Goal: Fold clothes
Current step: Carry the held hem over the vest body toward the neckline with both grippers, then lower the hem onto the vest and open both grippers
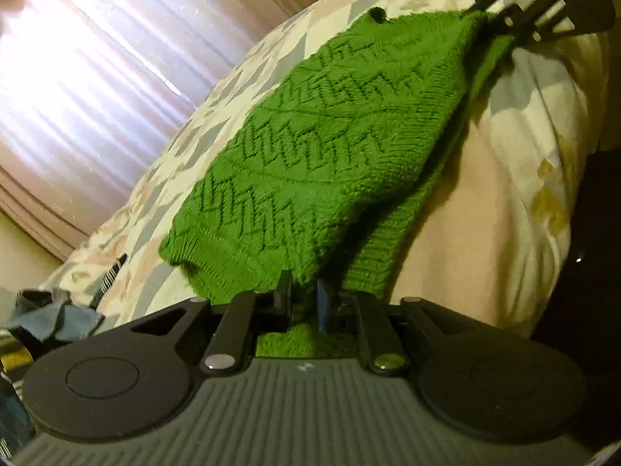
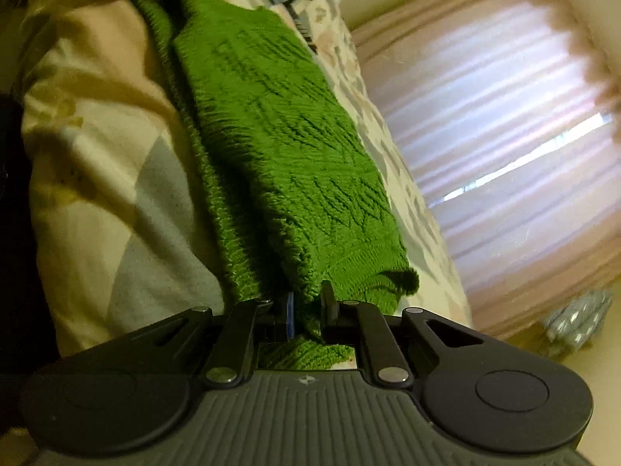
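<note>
Nearest, left gripper (image 1: 304,295) clamped on one end of green knitted garment (image 1: 310,147); right gripper (image 2: 308,303) clamped on the opposite end. Garment stretched between both, draped over patchwork bedspread (image 1: 163,178). Further left on the bed, crumpled blue-grey cloth (image 1: 58,318). Farthest, pink curtains (image 1: 85,89), backlit.

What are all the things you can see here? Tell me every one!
Knitted sweater: one, green, stretched over the bed between both grippers.
Quilt: one, cream with grey and pink patches, covering the bed.
Curtain: one, pinkish, backlit, behind the bed.
Other clothes: a small pile, blue-grey, at the bed's far end.
Left gripper: one, black, shut on the sweater's edge.
Right gripper: one, black, shut on the opposite edge.
</note>
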A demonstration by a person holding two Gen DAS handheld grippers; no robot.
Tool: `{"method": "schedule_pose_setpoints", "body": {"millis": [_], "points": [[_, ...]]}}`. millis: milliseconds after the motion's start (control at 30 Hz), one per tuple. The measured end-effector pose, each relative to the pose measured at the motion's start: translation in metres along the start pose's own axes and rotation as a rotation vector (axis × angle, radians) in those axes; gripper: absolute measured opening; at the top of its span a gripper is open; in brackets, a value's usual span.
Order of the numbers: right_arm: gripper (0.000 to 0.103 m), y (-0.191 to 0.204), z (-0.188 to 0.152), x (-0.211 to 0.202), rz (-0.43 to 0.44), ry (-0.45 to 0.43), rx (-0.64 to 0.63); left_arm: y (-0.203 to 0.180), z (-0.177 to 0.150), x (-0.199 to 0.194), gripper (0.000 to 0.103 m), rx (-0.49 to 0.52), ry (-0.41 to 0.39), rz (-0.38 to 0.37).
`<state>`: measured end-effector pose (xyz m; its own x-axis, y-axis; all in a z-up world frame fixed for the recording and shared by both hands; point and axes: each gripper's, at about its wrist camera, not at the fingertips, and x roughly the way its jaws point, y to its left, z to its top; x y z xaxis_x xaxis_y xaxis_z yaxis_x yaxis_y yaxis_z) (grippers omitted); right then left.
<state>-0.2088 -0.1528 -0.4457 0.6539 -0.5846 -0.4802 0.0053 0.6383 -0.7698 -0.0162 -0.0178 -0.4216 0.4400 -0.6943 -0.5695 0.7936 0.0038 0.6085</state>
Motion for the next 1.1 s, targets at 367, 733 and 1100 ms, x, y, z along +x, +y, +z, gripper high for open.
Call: {"method": "schedule_pose_setpoints", "body": {"millis": [367, 733, 1100], "points": [[0.03, -0.101, 0.014, -0.035, 0.26, -0.14, 0.707, 0.072, 0.023, -0.031, 0.012, -0.493, -0.159, -0.213], [0.031, -0.067, -0.009, 0.032, 0.449, -0.014, 0.899, 0.057, -0.001, 0.021, 0.014, -0.62, -0.007, -0.288], [0.039, -0.172, 0.042, 0.102, 0.278, -0.111, 0.862, 0.159, 0.061, 0.102, 0.017, -0.604, -0.085, -0.105]]}}
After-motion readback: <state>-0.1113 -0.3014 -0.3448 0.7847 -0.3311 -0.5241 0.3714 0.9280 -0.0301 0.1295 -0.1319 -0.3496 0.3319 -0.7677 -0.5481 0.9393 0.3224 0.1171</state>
